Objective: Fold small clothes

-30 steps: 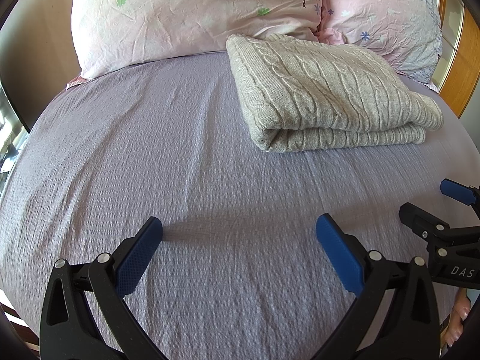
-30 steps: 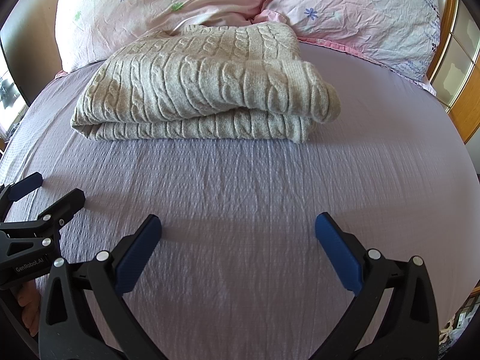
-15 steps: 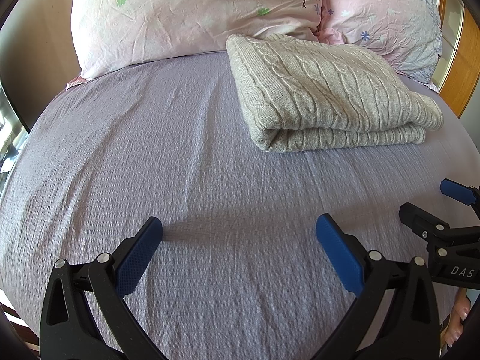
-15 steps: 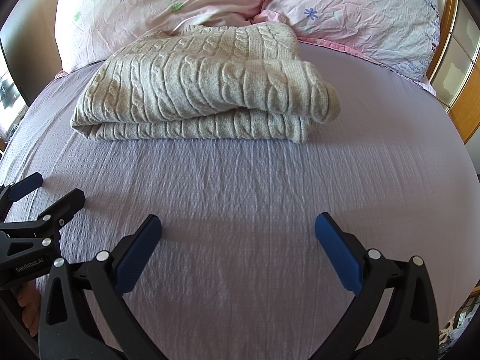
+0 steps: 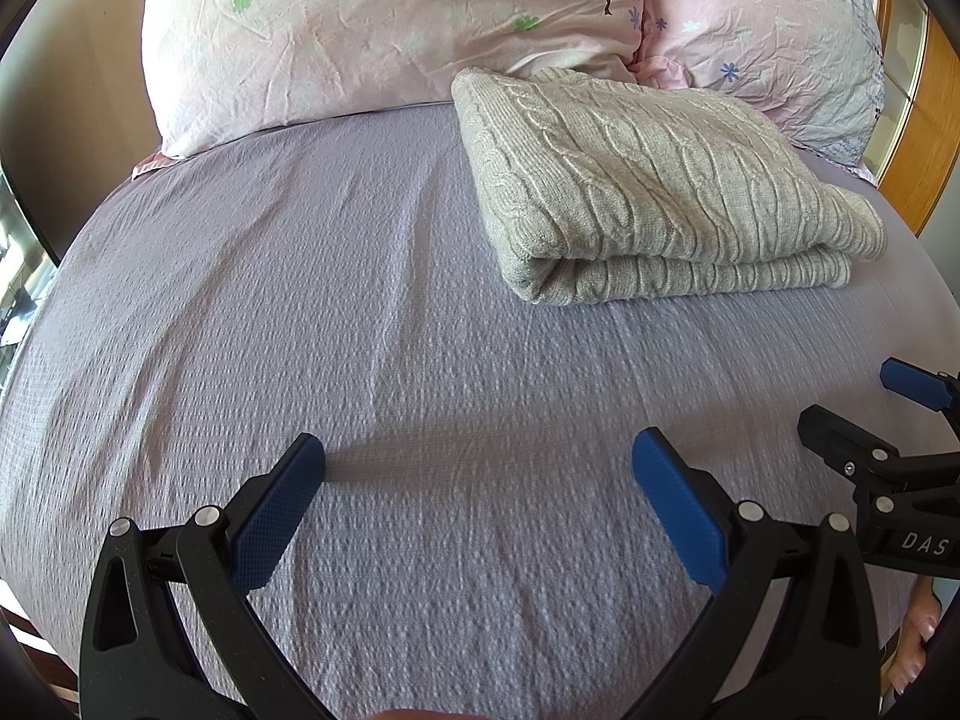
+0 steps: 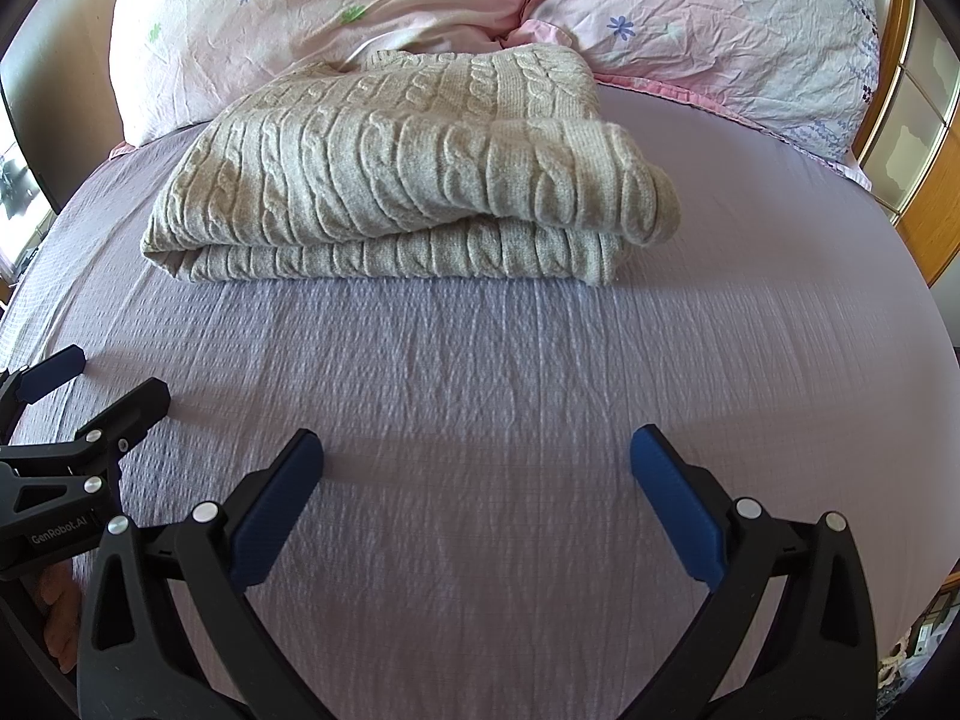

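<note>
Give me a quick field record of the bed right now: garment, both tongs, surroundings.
garment: grey cable-knit sweater, folded into a stack, lying on the bed near the pillows
surface: lilac bedsheet, lightly wrinkled
left tongs: open, holding nothing, over bare sheet short of the sweater
right tongs: open, holding nothing, over bare sheet in front of the sweater
contact: neither tongs touch the sweater
background: two pink floral pillows behind the sweater
</note>
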Motion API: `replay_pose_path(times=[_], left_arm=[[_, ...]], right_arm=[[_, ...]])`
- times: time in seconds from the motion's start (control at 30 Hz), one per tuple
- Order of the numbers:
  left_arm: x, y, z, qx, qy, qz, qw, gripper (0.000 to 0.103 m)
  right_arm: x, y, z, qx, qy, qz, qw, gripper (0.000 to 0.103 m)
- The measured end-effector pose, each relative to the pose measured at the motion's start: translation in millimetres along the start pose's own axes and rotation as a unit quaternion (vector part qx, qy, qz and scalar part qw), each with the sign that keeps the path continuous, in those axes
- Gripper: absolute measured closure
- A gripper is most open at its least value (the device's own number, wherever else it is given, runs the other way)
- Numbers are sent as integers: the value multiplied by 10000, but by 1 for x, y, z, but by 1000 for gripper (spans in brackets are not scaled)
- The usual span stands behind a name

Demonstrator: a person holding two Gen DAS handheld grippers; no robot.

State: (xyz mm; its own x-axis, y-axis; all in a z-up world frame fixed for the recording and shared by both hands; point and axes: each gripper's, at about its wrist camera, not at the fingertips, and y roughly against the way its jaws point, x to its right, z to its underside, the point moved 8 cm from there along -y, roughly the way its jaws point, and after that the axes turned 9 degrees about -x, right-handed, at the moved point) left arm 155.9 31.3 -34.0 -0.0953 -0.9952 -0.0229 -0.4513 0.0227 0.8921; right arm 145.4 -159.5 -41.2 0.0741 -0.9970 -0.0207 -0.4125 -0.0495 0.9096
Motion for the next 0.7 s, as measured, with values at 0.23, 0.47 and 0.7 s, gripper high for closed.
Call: replay_pose_path(times=[0.23,0.47,0.7], left_arm=[[0,0,-1,-1,5,-2,10000,1],[2,-1,1,-3,-5,2,10000,1],[1,-1,1,-2,-12,2,10000,1]], right_arm=[[0,0,0,1,-1,1,10000,2],[0,0,0,1,13,-7,10000,2],[1,0,1,-1,16,-7,10000,2]])
